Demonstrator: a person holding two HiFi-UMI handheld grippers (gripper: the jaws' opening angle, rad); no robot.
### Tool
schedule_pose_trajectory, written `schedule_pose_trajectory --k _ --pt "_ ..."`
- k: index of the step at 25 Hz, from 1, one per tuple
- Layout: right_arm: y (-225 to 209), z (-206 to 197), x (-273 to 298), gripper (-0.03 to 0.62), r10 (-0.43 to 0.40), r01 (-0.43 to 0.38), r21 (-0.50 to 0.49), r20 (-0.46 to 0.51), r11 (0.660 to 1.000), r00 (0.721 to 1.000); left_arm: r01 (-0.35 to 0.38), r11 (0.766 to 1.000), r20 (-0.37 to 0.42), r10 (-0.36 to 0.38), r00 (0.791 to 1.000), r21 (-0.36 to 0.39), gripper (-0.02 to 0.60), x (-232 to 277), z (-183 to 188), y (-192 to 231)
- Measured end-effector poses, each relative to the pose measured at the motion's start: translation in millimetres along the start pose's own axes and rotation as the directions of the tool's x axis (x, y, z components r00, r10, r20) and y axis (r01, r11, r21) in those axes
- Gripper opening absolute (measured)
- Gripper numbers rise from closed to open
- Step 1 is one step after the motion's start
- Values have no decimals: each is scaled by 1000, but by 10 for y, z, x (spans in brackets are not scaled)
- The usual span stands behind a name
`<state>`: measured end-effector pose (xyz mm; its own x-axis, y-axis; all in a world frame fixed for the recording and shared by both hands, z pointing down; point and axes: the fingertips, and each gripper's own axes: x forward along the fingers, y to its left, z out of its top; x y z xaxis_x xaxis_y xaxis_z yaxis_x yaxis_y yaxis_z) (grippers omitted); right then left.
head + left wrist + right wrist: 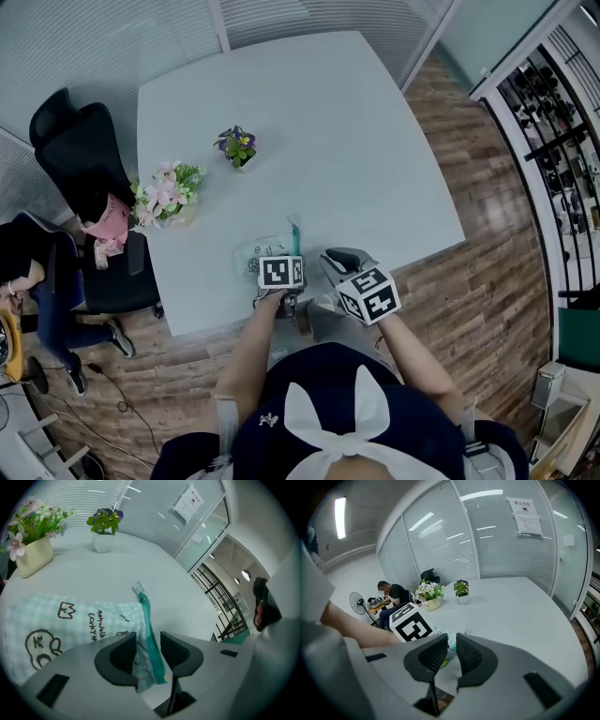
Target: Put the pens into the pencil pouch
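Note:
The pale green checked pencil pouch (70, 620) with a teal zipper (151, 634) lies near the white table's (309, 122) front edge. My left gripper (148, 637) is open, and the pouch's zipper edge runs through the gap without being pressed. In the head view its marker cube (281, 272) sits over the pouch (261, 251). My right gripper (451, 637) hovers just right of the pouch, its jaws a narrow gap apart. A small yellow-green bit (442, 661) shows low in that gap, but I cannot tell what it is or whether it is held. No pen is plainly visible.
A cream vase of pink flowers (167, 195) stands at the table's left edge, with a small potted plant (237, 145) farther back. A black office chair (80, 150) and a seated person (37, 281) are to the left. Wooden floor lies past the table's near edge.

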<state>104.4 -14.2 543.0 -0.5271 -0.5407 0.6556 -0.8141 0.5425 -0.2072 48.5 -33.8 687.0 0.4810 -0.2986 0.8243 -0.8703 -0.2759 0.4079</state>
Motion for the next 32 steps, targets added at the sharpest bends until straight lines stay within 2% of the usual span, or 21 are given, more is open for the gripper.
schedule_pose_trajectory --k 3,5,9,12,17,21,24,28,32 --pt "-3 54 -13 61 -2 2 -6 14 1000 1000 -11 999 3 11 1000 42 172 -100 61 -25" --pt "1 102 -19 61 2 -2 1 31 1000 1000 -6 999 25 5 1000 42 173 -208 126 -42" --pt "16 201 -36 61 9 -10 5 65 1000 998 13 1000 107 -14 994 6 173 -455 269 -70" --pt "36 270 -45 61 12 -12 -1 86 1000 996 11 1000 185 -10 983 -8 173 -686 397 -65" --pt "62 367 -82 55 2 -2 0 121 1000 993 3 1000 316 0 949 -10 139 -1097 575 -67" --pt "91 414 -105 54 -1 0 5 136 1000 991 2 1000 419 10 908 -28 64 -1431 685 -91" --pt "110 484 -135 40 -7 5 12 167 1000 986 -2 1000 476 -5 880 15 46 -1636 758 -175" --pt "157 576 -194 8 -14 9 21 208 1000 978 -78 991 508 14 861 106 35 -1832 784 -297" --pt "239 668 -233 8 16 -21 19 240 1000 971 -123 982 554 22 832 146 29 -1979 833 -393"
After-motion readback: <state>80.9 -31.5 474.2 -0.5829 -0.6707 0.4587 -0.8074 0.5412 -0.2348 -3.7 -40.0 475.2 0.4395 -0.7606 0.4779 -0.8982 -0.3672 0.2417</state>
